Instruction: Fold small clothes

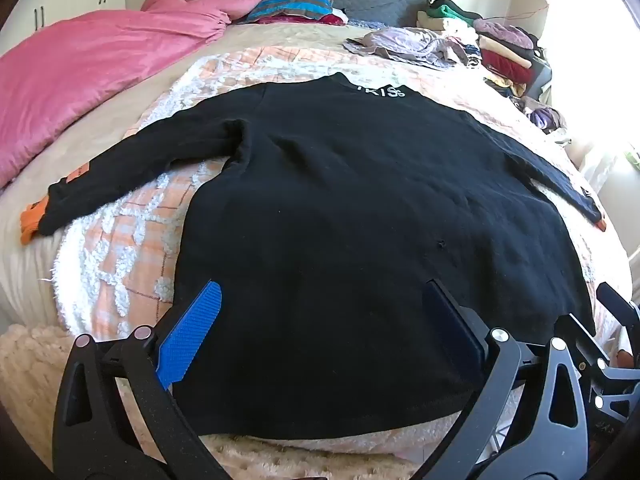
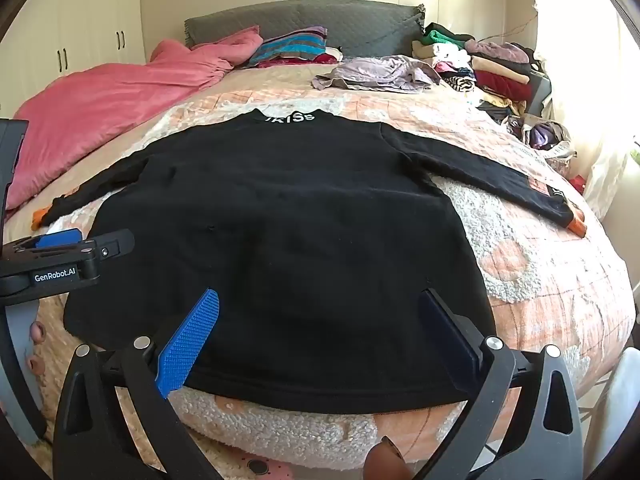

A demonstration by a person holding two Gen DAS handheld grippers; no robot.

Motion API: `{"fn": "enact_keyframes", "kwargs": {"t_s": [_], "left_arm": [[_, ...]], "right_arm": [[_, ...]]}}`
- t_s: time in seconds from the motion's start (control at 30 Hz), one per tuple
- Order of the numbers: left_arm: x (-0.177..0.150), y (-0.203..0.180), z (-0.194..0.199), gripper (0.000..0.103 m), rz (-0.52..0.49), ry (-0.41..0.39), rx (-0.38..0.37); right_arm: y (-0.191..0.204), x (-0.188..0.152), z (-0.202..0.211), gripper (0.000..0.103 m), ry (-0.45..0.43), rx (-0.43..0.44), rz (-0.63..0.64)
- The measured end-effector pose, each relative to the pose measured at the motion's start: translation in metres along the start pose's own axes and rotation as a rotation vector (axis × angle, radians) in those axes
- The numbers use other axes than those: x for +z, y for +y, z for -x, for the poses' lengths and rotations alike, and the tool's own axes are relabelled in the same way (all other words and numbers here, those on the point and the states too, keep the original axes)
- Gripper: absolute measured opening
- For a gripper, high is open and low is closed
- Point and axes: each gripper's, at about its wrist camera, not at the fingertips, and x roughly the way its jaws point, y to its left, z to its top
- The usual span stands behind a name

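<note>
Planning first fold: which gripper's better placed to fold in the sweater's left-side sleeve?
Likely left. The left gripper, open, hovers by the hem nearer that sleeve of the black sweater; the right gripper sits further right.

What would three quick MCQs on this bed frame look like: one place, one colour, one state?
1. Where does the crumpled pink blanket lie relative to the black long-sleeved sweater, in the right wrist view?
A. to its left
B. on top of it
C. to its right

2. What colour are the sweater's cuffs?
A. white
B. orange
C. green

3. How does the sweater lie?
A. folded in half
B. rolled up
C. flat, sleeves spread

Answers:
1 A, the blanket fills the bed's left side.
2 B, orange shows at both sleeve ends.
3 C, the body is flat with both sleeves out, and both tongs, left and right, are open over its hem.
</note>
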Motion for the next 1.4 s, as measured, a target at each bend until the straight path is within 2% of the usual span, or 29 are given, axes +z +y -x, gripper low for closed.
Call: {"fn": "enact_keyframes", "kwargs": {"t_s": [1.4], "left_arm": [[-0.0012, -0.0013, 0.0079, 0.095, -0.003, -0.004, -0.007]], "right_arm": [[0.0008, -0.0011, 0.0054, 0.099, -0.007, -0.013, 0.007]]}}
